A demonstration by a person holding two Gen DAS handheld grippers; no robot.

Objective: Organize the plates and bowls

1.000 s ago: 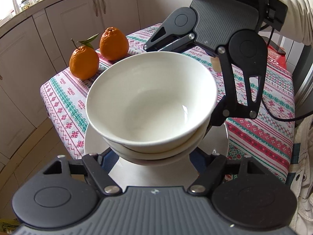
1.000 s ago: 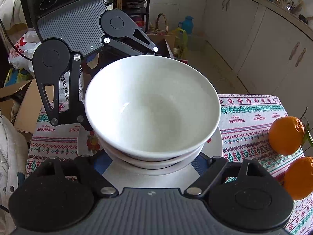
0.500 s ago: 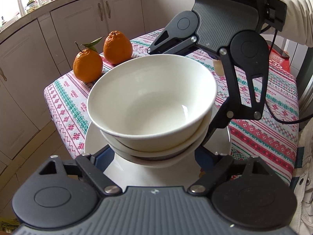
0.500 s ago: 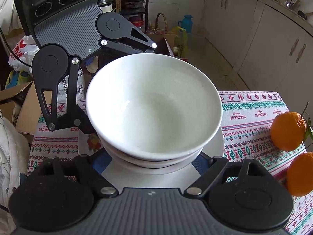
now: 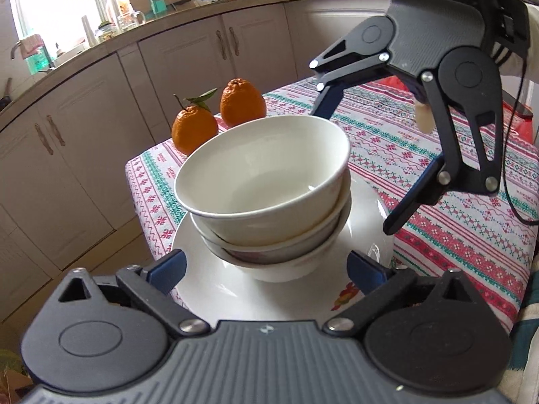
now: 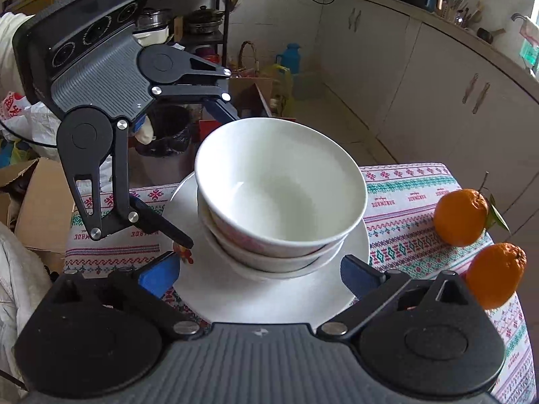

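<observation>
Bowls stacked on plate, both claws wide

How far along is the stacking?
Done: three white bowls sit nested on the plate on the patterned tablecloth. In hand: nothing; left gripper and right gripper flank the stack, jaws open. Left: no other dishes visible, only two oranges.

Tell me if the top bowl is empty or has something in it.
Empty. The top bowl shows only bare white inside in both views; it sits tilted in the bowls under it, on the plate.
</observation>
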